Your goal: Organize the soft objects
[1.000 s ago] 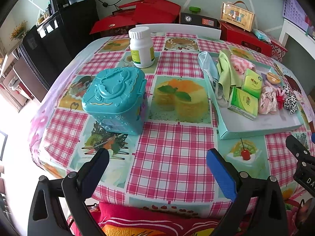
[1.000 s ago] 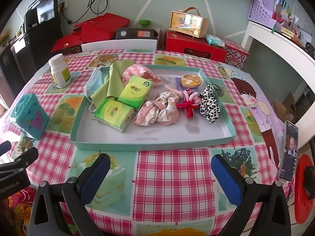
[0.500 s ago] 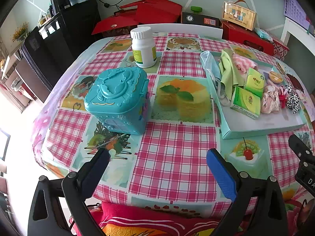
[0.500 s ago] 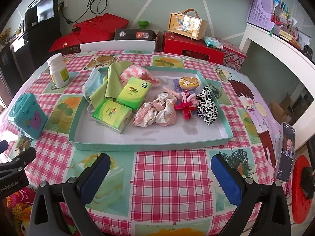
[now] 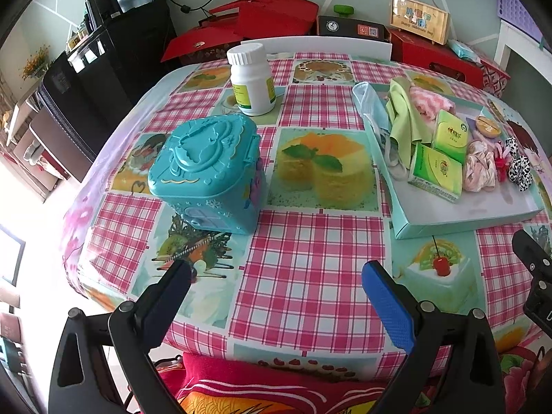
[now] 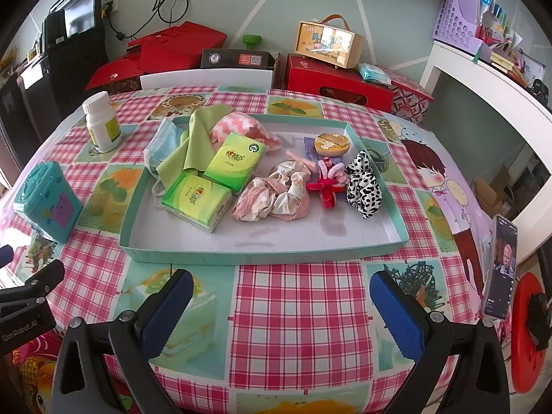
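Observation:
A teal tray (image 6: 262,257) on the checked table holds a green cloth (image 6: 193,145), a blue face mask (image 6: 162,145), a pink knit piece (image 6: 241,127), two green tissue packs (image 6: 196,200), a pink scrunchie (image 6: 276,196), a red hair tie (image 6: 324,186) and a black-and-white scrunchie (image 6: 364,186). The tray also shows in the left wrist view (image 5: 459,224). My right gripper (image 6: 279,296) is open and empty, in front of the tray. My left gripper (image 5: 276,286) is open and empty, near the table's front edge, left of the tray.
A teal plastic box (image 5: 207,172) stands left of the tray, with a white pill bottle (image 5: 252,79) behind it. A round orange item (image 6: 333,143) lies in the tray. A phone (image 6: 500,265) stands at the table's right edge. Red boxes (image 6: 338,76) sit behind the table.
Both grippers have drawn back slightly from the table, so the tray and box look a little farther. Nothing on the table has moved.

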Demonstrator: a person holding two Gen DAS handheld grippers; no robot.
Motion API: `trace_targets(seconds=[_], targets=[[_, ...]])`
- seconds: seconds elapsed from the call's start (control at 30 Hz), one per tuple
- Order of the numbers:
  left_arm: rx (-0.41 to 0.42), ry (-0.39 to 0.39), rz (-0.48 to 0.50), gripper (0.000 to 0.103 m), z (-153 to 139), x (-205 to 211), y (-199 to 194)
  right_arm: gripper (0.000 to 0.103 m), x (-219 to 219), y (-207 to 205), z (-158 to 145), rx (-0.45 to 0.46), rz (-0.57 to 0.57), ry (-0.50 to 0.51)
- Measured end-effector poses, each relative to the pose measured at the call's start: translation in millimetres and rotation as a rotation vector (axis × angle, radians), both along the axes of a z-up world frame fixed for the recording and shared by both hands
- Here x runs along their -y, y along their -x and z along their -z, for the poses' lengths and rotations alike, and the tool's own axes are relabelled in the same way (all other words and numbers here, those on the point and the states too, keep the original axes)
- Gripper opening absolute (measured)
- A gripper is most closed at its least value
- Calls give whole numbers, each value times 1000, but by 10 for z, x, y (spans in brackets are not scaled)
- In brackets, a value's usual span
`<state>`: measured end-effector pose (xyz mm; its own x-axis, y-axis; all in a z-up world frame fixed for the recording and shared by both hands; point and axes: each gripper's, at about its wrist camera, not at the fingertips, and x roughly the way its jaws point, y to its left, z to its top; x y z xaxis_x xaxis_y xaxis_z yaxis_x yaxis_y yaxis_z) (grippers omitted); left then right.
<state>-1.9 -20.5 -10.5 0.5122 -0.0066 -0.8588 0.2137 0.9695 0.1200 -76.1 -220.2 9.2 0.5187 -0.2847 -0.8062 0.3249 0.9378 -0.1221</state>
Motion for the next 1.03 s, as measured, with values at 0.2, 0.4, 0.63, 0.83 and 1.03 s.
trace_targets(seconds=[0.2,0.4,0.63,0.83,1.03], targets=[[-1,-1,0,99,0,4,4,103,5,2,11,-3,0,0],[-1,-1,2,99,3,-1,2,103,3,-1,8,-3,-1,0],[3,-5,5,99,15,-7,9,103,3,-4,8,-3,0,0],[3,-6,5,99,14,-2,9,103,3,-6,8,-4,-1,0],[10,-9,4,99,-7,-8,17,103,3,-8,7,-4,0,0]])
